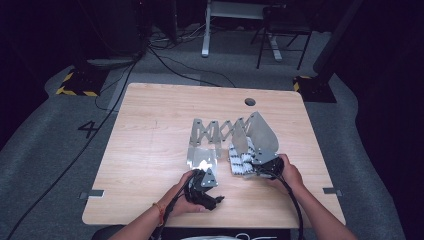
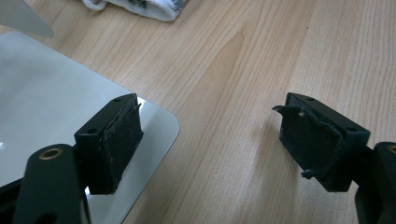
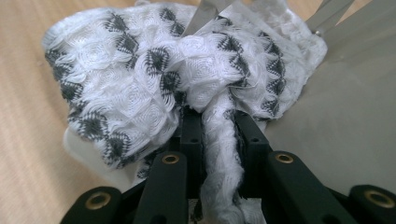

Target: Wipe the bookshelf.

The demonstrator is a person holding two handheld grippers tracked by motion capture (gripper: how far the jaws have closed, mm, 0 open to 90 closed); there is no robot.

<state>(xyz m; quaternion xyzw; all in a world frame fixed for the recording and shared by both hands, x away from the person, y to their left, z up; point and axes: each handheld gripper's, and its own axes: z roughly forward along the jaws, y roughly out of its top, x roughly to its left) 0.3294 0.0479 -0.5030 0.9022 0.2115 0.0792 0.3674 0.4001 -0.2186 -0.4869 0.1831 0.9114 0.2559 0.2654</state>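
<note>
Your right gripper (image 3: 219, 154) has the cloth (image 3: 187, 74) pinched; your left gripper (image 2: 210, 144) sits wide open beside it.

In the right gripper view your jaws are pressed onto a bunched fold of the white cloth with dark diamond marks, and the rest of it is heaped just past them, lying on the metal folding rack (image 1: 225, 131) and partly on the surface (image 1: 150, 130). From the high view the cloth (image 1: 241, 161) lies at the rack's right panel, right at your right gripper (image 1: 265, 162). Your left gripper (image 1: 202, 186) is low on the near side of the surface, jaws spread with nothing between them; one jaw hangs over the corner of the rack's flat shiny panel (image 2: 46, 107), the other over bare wood.
</note>
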